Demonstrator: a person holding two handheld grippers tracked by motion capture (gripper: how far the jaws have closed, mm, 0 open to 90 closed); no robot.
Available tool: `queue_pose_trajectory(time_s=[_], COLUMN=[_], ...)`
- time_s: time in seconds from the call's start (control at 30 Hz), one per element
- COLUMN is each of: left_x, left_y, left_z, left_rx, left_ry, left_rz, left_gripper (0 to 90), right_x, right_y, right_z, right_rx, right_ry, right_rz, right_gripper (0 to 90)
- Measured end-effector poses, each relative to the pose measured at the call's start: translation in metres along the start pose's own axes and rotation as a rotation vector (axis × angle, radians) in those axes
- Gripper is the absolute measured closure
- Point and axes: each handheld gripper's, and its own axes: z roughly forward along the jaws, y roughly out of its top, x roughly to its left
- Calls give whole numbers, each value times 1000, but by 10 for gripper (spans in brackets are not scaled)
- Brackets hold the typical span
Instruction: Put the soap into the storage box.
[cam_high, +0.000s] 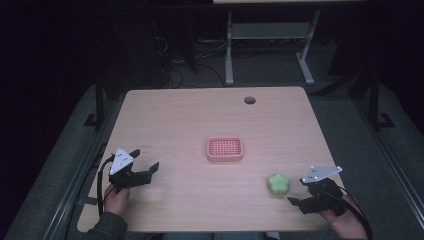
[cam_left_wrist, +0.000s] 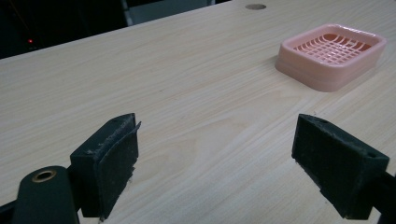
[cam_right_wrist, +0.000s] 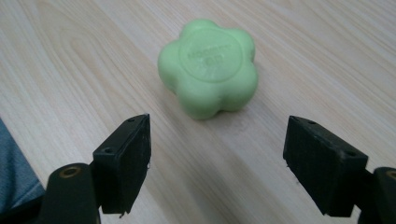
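Observation:
A pink slotted soap dish (cam_high: 225, 149) sits in the middle of the wooden table (cam_high: 200, 115). A green flower-shaped soap (cam_high: 278, 184) lies near the front right. My right gripper (cam_high: 296, 191) is open just right of the soap; in the right gripper view the soap (cam_right_wrist: 208, 65) lies a short way ahead of the gripper (cam_right_wrist: 218, 123), untouched. My left gripper (cam_high: 146, 160) stands open at the front left with nothing between its jaws. In the left gripper view (cam_left_wrist: 217, 130) it points over bare wood, with the dish (cam_left_wrist: 332, 53) off at the upper right.
A round cable hole (cam_high: 249, 100) is near the table's far edge, also in the left gripper view (cam_left_wrist: 255, 6). A white desk frame (cam_high: 229, 50) and cables stand on the dark floor behind. The table's front edge runs close to both hands.

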Motion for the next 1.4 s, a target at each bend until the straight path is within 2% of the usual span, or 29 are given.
queue_pose_trajectory(time_s=[0.3,0.5,0.63,0.73,1.0,1.17,1.27,1.4], left_x=[-2,-2,-1,-1,0,0,0,-1], left_y=[2,2,2,2,1,1,1,1], left_z=[0,0,0,-1,-1,-2,-2,-2], left_rx=[-16,-16,-15,-15,-16,-17,-18,-17], left_ry=[2,-3,-2,0,-4,-3,-4,-8], left_rz=[14,20,15,6,4,1,0,5], left_gripper=[141,141,141,141,141,141,141,141], right_x=[6,6,5,4,1,-2,-1,0], right_y=[11,21,27,32,49,56,61,64], right_z=[6,8,11,15,19,26,33,38], right_rx=[16,34,47,70,89,132,181,206], right_ry=[12,-3,5,13,24,32,40,45], right_rz=[-17,-22,-28,-5,-5,-14,-22,-19], right_gripper=[226,226,219,219,183,174,154,154])
